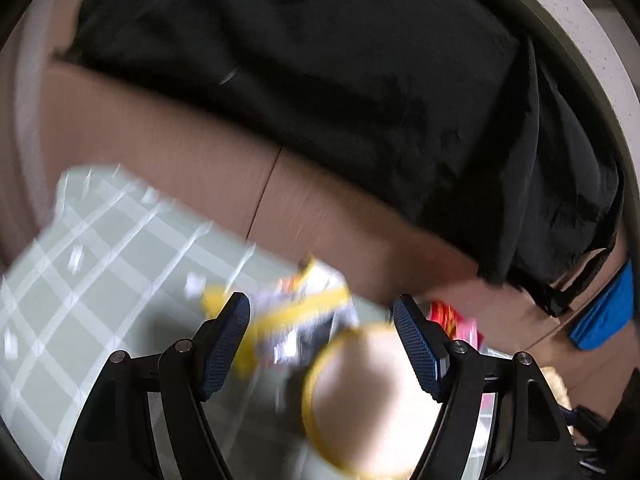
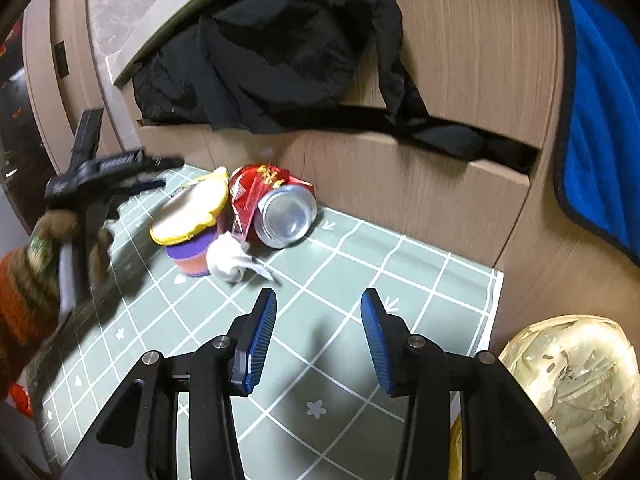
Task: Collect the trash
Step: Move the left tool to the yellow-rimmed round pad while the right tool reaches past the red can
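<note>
A heap of trash lies on the green checked mat (image 2: 340,320) by the wooden wall: a silver drink can (image 2: 286,216) on its side, a red wrapper (image 2: 260,184), a crumpled white tissue (image 2: 230,260), a purple and orange cup (image 2: 192,252) and a yellow-rimmed lid (image 2: 190,212). My left gripper (image 1: 320,316) is open just above the blurred lid (image 1: 360,400) and a yellow and white wrapper (image 1: 296,312); it also shows in the right wrist view (image 2: 132,176). My right gripper (image 2: 318,312) is open and empty over the mat, short of the heap.
A black bag (image 2: 280,48) hangs over the wooden ledge behind the heap. A blue cloth (image 2: 596,120) hangs at the right. A clear plastic bag (image 2: 572,392) sits at the lower right, off the mat's edge.
</note>
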Motion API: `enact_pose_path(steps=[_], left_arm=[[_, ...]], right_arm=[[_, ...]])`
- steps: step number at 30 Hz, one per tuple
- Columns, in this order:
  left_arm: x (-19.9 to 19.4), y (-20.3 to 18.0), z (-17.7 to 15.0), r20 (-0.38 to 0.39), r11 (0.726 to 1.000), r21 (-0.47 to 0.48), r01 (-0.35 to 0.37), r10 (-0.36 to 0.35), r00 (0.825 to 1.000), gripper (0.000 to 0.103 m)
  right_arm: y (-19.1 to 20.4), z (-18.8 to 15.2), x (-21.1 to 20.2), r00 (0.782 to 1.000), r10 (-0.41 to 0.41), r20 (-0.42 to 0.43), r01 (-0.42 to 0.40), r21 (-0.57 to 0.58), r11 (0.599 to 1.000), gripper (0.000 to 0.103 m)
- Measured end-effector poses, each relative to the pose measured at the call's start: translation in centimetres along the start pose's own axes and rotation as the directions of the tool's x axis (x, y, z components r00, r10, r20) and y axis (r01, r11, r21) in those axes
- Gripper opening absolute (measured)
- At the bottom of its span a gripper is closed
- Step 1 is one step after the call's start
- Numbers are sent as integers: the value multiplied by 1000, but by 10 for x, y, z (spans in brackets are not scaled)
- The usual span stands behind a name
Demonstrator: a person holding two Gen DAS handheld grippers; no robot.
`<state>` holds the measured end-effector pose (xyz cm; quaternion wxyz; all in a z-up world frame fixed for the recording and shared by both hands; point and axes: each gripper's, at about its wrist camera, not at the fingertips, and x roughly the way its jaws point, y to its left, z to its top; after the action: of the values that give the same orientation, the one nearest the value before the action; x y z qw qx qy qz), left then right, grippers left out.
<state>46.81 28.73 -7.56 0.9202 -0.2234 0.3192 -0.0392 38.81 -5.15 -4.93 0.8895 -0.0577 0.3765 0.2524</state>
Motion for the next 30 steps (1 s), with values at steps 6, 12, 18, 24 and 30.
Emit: enact_pose_path(steps=[6,12,18,24,30], left_arm=[[54,7,16,-169,998,67,-17,28,985,74],[35,11,-25,-228,998,64,23,-8,974,72],[-12,2,-65,-232,997,58,55,-40,972,71],[-55,6,-74,-161,999,13,50,-47,986,71],[-89,8,-85,-122,997,-9,78,-79,989,71]], right_arm=[[4,2,10,999,15,-29,-16,-15,1000,41],[9,12,18,999,43,-32,-44,-33,998,41],[2,44,52,990,141,-16,-138,115,984,42],[16,70,104,996,84,-2,-82,191,978,44],[22,78,137,996,63,-62,-49,211,976,51]])
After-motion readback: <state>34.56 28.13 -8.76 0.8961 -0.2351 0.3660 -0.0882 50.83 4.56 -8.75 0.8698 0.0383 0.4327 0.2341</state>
